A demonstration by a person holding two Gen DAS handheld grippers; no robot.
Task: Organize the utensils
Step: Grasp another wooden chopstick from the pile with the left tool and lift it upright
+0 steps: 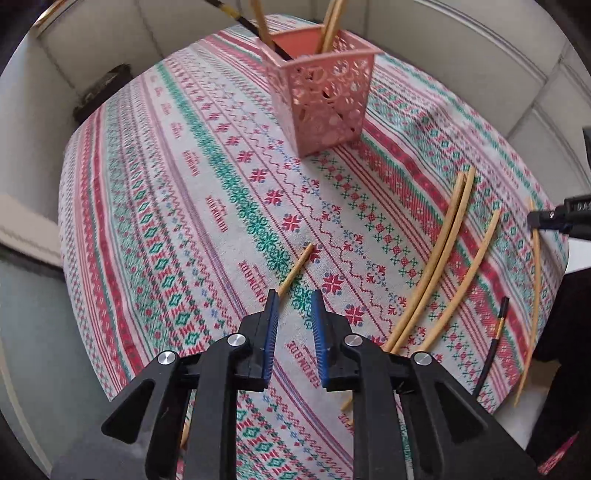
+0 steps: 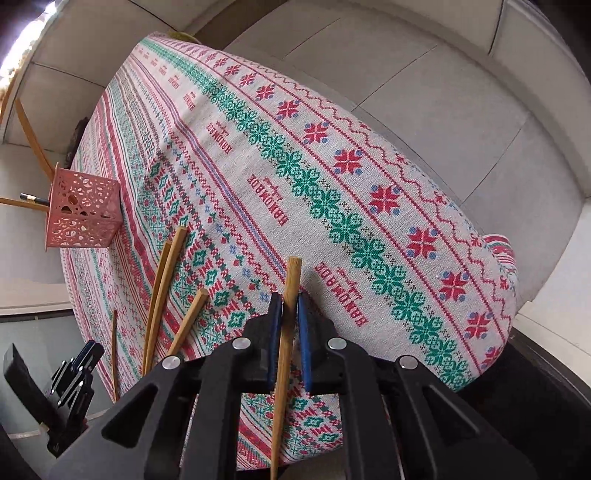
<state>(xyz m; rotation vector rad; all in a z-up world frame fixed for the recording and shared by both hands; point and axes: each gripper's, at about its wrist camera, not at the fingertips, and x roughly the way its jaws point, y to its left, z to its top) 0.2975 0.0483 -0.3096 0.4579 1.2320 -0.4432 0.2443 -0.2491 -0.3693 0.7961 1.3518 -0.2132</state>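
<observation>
We clamp one wooden chopstick (image 2: pixel 287 332) in our right gripper (image 2: pixel 290 299), while our left gripper (image 1: pixel 294 301) hovers with its fingers spread and nothing between them.

The held chopstick runs up between the blue pads (image 2: pixel 305 332), its blunt end poking out past the fingertips, above the patterned tablecloth (image 2: pixel 332 166). The pink perforated holder (image 1: pixel 325 96) stands upright on the cloth's far side with several chopsticks (image 1: pixel 332 22) already leaning in it (one of them dark). More loose wooden chopsticks (image 1: pixel 439 258) lie on the cloth to the right of our left gripper, beside a black chopstick (image 1: pixel 496 339) near the edge; another (image 1: pixel 297 269) lies just ahead of the left finger.
</observation>
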